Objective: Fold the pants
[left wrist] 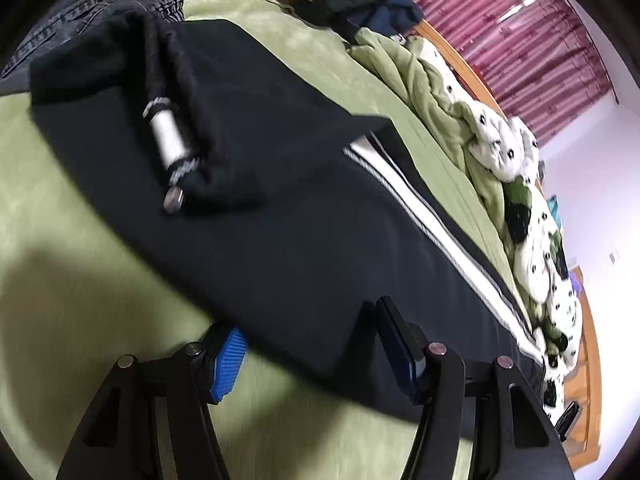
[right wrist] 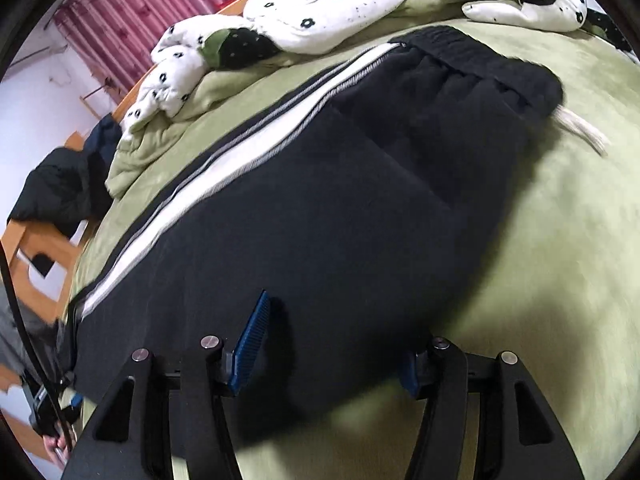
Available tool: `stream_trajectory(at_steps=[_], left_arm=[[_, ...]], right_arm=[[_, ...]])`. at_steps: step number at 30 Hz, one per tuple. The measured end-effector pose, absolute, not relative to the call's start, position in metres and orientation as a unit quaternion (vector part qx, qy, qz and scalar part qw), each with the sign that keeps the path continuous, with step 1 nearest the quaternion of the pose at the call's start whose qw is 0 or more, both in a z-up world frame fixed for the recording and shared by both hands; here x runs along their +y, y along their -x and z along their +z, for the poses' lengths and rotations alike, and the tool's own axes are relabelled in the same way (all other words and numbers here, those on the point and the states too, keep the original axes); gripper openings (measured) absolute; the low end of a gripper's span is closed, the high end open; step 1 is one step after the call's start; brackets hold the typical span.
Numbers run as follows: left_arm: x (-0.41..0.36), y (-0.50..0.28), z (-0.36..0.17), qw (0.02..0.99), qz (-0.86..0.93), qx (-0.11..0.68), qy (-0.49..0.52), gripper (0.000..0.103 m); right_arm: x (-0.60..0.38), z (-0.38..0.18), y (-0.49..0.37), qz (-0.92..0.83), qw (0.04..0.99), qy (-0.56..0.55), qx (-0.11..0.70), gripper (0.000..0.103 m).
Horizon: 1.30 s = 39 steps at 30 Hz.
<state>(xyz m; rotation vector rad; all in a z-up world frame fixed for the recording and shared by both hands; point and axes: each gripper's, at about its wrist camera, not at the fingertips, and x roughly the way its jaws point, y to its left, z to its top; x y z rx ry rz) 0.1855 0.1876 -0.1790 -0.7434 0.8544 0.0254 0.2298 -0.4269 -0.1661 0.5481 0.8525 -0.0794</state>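
black pants lie flat on the green bedspread, both our grippers spread above their near edge.

our left gripper view shows the folded-over cuff end with its white band, and dark denim beyond; our right gripper view alone shows the gathered elastic waistband and a frayed white drawstring. in both views the jaws stand apart, ribbed blue pads clear of the cloth, pinching nothing, the soft matte fabric just ahead. a white-and-grey stripe runs along the far side, near a rumpled flower-print quilt.
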Motion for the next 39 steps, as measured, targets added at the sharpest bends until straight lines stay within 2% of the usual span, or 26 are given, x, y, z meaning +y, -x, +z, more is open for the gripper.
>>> stream_trajectory(at_steps=[2,4,6,9,12,15,22,31,34,35,38,39], left_arm=[[0.190,-0.194,-0.178,0.845,0.019,0.400,0.354,0.056],[0.192,-0.199,-0.177,0.848,0.034,0.398,0.348,0.043],[0.193,-0.204,-0.179,0.851,0.054,0.398,0.337,0.024],[0.193,-0.206,-0.178,0.854,0.059,0.402,0.324,0.014],[0.182,-0.201,-0.167,0.869,0.070,0.404,0.278,0.011],[0.174,-0.191,-0.153,0.878,0.068,0.399,0.255,0.011],[0.138,-0.144,-0.144,0.876,0.033,0.420,0.237,0.011],[0.051,-0.062,-0.149,0.869,-0.038,0.442,0.219,0.011],[0.035,-0.054,-0.149,0.876,-0.030,0.439,0.197,0.012],[0.034,-0.054,-0.150,0.880,-0.024,0.435,0.188,0.012],[0.035,-0.056,-0.154,0.871,-0.017,0.449,0.200,0.015],[0.036,-0.058,-0.154,0.869,-0.017,0.450,0.204,0.017]], right_arm=[[-0.432,-0.167,-0.251,-0.042,0.870,-0.267,0.412,0.057],[-0.436,-0.167,-0.265,-0.056,0.870,-0.265,0.411,0.050],[-0.443,-0.168,-0.274,-0.074,0.871,-0.268,0.406,0.025],[-0.449,-0.167,-0.272,-0.079,0.870,-0.291,0.390,0.015],[-0.453,-0.159,-0.260,-0.075,0.871,-0.305,0.378,0.012],[-0.463,-0.146,-0.242,-0.059,0.869,-0.337,0.358,0.011],[-0.498,-0.125,-0.185,-0.075,0.874,-0.320,0.359,0.011],[-0.581,-0.122,-0.061,-0.126,0.878,-0.279,0.369,0.011],[-0.596,-0.136,-0.047,-0.119,0.870,-0.274,0.393,0.012],[-0.599,-0.144,-0.045,-0.115,0.865,-0.283,0.398,0.013],[-0.600,-0.158,-0.032,-0.126,0.862,-0.289,0.398,0.026],[-0.599,-0.156,-0.028,-0.124,0.866,-0.288,0.390,0.027]])
